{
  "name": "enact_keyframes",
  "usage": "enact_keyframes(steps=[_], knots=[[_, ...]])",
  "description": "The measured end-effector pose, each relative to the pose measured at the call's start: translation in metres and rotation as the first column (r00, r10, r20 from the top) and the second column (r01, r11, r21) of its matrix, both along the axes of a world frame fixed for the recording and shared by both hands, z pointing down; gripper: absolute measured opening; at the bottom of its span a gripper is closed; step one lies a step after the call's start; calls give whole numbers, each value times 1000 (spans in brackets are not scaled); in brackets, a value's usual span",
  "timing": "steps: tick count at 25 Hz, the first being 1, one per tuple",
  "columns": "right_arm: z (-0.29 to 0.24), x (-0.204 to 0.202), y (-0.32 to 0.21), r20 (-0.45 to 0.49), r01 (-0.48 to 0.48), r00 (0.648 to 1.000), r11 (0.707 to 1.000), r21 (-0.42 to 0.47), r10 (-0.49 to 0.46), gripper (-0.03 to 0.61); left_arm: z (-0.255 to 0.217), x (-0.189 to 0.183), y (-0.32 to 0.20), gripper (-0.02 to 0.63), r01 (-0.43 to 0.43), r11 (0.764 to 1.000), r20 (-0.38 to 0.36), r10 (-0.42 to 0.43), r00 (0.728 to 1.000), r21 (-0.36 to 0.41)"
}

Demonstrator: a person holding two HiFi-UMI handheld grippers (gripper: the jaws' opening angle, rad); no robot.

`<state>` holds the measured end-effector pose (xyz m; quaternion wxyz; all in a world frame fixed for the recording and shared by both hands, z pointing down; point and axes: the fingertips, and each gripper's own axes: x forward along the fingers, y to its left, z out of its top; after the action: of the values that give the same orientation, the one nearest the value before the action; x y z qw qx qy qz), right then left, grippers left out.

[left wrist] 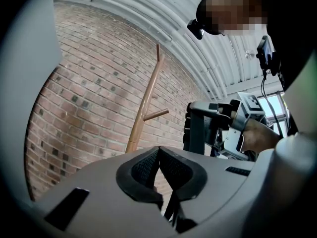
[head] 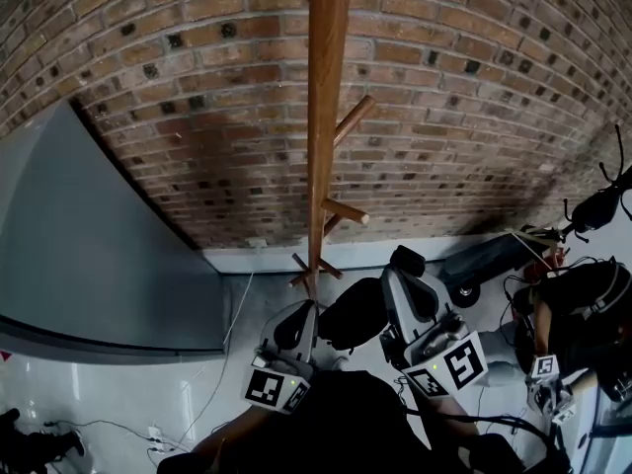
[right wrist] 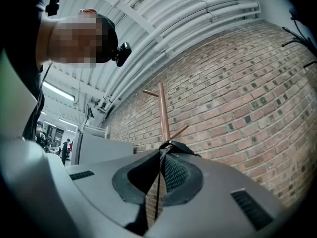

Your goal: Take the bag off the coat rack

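At the far left, a grey panel (head: 89, 255) leans against the brick wall (head: 474, 117), and a thin white cable (head: 233, 322) trails down across the pale floor (head: 118, 403) beside it.

Next comes the left gripper (head: 304, 311), held low in the head view with its marker cube towards us. In the left gripper view its fingers (left wrist: 143, 165) meet at the tips, and a thin dark strap (left wrist: 172, 208) runs down through the narrow slit beneath them, so we read them as closed on it.

The wooden coat rack (head: 326, 117) stands in the middle, against the wall. Its short pegs angle up to the right and none that we can see carries anything.

The black bag (head: 354, 314) sits between the two grippers, below and in front of the rack's foot and clear of the pegs. We cannot make out its full shape.

Just right of it is the right gripper (head: 407, 265), raised a little higher than the left. In the right gripper view its fingers are pressed together on a black webbing strap that loops out over their tips.

At the far right, dark equipment and tangled cables (head: 583, 304) lie on the floor by the wall.
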<state>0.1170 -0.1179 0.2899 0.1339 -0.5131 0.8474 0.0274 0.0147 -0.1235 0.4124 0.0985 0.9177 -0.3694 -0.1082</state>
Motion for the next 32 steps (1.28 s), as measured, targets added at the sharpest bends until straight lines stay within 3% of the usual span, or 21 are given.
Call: enact_keyframes(steps=[18, 26, 32], knots=[[41, 8, 27, 39, -39, 998, 999, -16, 40, 18, -7, 1, -4, 16, 25, 1000, 3, -25, 1000, 8], [47, 2, 35, -70, -68, 995, 997, 41, 70, 18, -8, 2, -1, 17, 24, 1000, 1, -24, 1000, 20], [57, 3, 37, -60, -76, 995, 997, 9, 77, 18, -10, 1, 1, 17, 25, 1000, -8, -25, 1000, 18]])
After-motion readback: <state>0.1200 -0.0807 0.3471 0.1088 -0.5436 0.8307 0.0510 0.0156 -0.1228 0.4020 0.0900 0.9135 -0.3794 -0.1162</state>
